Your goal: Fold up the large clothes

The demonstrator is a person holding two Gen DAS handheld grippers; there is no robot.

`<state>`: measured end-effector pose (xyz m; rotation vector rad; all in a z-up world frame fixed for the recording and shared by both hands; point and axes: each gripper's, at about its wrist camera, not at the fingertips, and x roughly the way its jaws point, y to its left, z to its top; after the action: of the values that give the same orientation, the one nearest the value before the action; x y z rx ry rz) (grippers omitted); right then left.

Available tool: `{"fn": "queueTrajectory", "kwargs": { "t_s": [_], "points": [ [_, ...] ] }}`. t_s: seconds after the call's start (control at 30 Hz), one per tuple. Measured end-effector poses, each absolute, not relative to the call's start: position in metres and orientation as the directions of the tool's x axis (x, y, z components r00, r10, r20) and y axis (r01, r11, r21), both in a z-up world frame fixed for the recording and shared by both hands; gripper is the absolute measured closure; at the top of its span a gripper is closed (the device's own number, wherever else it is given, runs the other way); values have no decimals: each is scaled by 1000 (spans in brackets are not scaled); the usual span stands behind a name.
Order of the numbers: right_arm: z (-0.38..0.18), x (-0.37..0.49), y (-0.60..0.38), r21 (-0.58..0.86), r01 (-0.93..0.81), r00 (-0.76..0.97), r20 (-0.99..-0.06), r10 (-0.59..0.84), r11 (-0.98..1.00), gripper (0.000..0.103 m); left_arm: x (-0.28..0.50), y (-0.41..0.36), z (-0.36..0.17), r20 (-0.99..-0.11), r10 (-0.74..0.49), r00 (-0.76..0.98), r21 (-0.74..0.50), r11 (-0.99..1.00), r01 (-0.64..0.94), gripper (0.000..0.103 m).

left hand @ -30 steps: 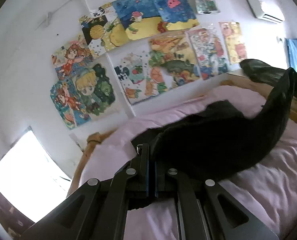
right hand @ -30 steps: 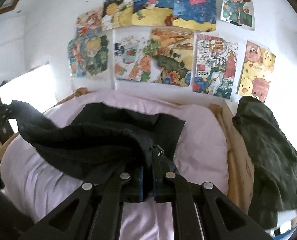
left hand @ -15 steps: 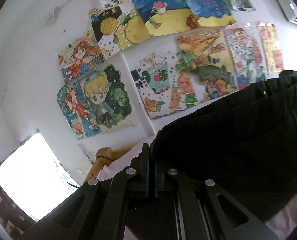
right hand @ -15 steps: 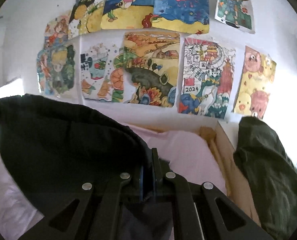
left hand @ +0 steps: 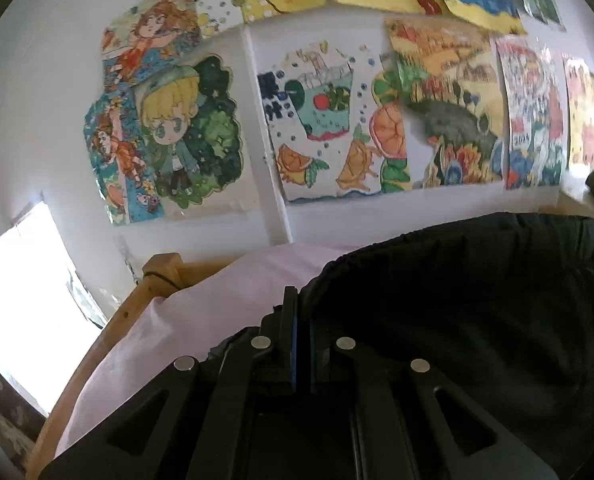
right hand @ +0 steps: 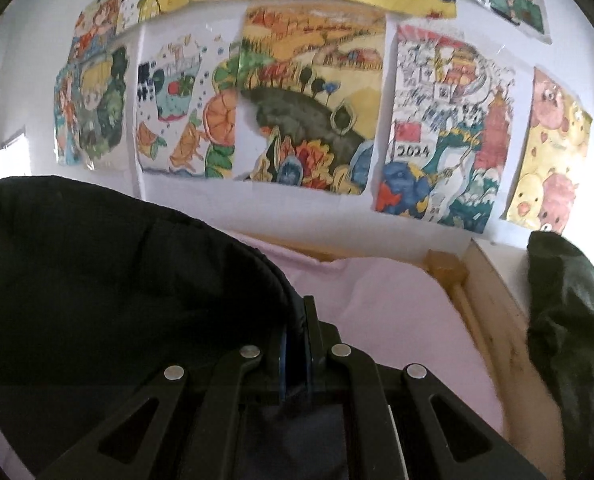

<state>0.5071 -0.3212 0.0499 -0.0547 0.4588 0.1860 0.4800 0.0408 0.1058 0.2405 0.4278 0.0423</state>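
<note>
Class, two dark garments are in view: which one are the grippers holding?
The black garment on the pink bedding, pinched by both grippers; the dark green one lies untouched on the wooden ledge.

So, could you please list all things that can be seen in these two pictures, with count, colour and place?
garment: one, black, held up over the bed between the two grippers
bed sheet: one, pale pink, on the bed under the garment
bed frame: one, light wood, around the sheet
second garment: one, dark green, draped at the right edge of the bed
drawings: many, multicoloured, stuck on the white wall behind the bed
window: one, bright white, far left
left gripper: one, black, shut on the garment
right gripper: one, black, shut on the garment
</note>
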Motion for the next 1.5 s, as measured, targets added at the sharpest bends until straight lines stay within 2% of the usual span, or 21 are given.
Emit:
{"fn": "queueTrajectory", "kwargs": {
  "t_s": [0.4,0.43,0.57,0.73,0.77,0.8,0.83,0.87,0.9,0.93,0.97,1.1,1.2,1.37,1.5],
  "points": [
    [2,541,-316,-10,-206,834,-525,171,978,94,518,43,55,-492,105,864,272,961,38,100],
    [-1,543,-315,-12,-203,832,-530,166,979,92,521,43,52,-499,106,860,274,961,40,100],
    [-10,547,-315,-41,-157,838,-533,112,987,70,530,46,44,-522,108,846,262,964,39,99],
    [-15,549,-323,-36,-135,834,-544,94,990,68,534,53,44,-553,79,830,195,980,37,97],
    [-15,548,-325,-33,-131,835,-542,92,991,63,533,55,44,-555,66,829,181,983,42,95],
    [-14,546,-327,-31,-128,837,-539,91,991,52,532,57,47,-554,56,831,169,984,46,90],
    [-13,544,-329,-27,-126,841,-534,92,992,46,530,59,48,-551,43,833,155,987,51,83],
    [-10,540,-331,-18,-126,849,-519,98,992,38,525,63,52,-538,30,842,133,990,50,62],
    [-7,535,-332,-11,-130,858,-503,107,991,35,520,66,56,-519,34,854,116,993,31,36],
    [-4,531,-333,-7,-133,864,-491,112,991,32,515,70,59,-499,41,865,96,995,8,27],
    [-2,528,-333,-9,-133,868,-483,112,991,26,507,75,64,-472,36,881,64,998,-7,22],
    [9,502,-328,-10,-148,897,-423,129,989,14,479,85,78,-424,-33,905,-39,999,18,22],
    [13,472,-313,16,-239,895,-384,227,971,11,452,74,77,-402,-138,905,-60,990,124,16],
    [6,428,-269,-69,-449,844,-361,397,891,9,410,34,46,-423,-327,845,-10,934,357,15],
    [-8,411,-240,-161,-563,794,-377,477,811,9,399,1,18,-470,-415,779,48,869,492,15]
  ]
}}
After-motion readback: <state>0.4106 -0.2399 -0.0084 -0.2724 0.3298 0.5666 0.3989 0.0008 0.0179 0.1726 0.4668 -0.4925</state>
